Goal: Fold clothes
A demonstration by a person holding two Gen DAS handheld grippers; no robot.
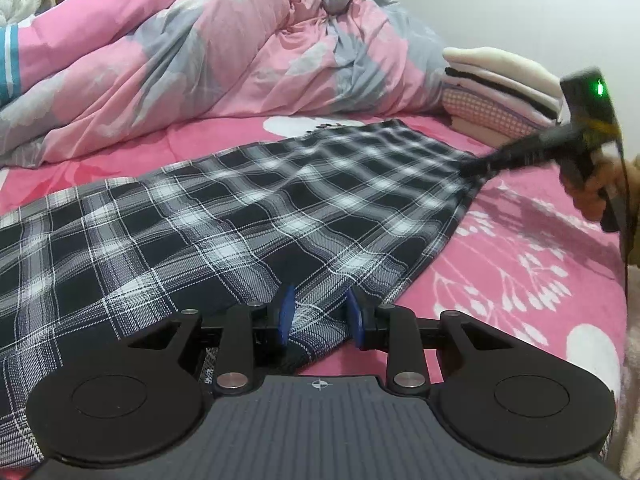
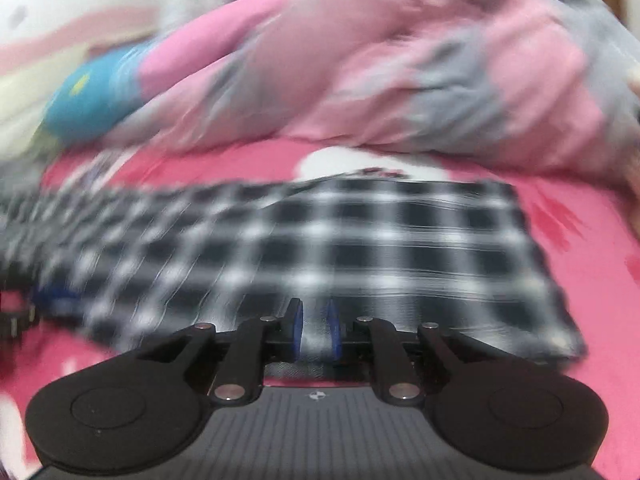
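On the pink floral bedsheet [image 1: 532,236] lies a black-and-white plaid garment [image 1: 248,216], spread nearly flat and running from the near left to a narrower far end at the right, its weave a grid of dark squares crossed by pale bands and thin white lines. The left gripper [image 1: 320,314] has a bunched fold of the plaid's near edge between its blue pads [image 1: 286,314]; the jaws stand partly apart, and whether they pinch the cloth cannot be told. The right gripper [image 2: 314,330], blurred in its own view, has its jaws slightly apart with the plaid's edge between them; whether the pads press on it cannot be told. Behind the garment a rumpled pink-and-grey duvet [image 1: 224,52] is heaped, and a stack of folded clothes [image 1: 500,88] sits at the far right. No writing is legible.
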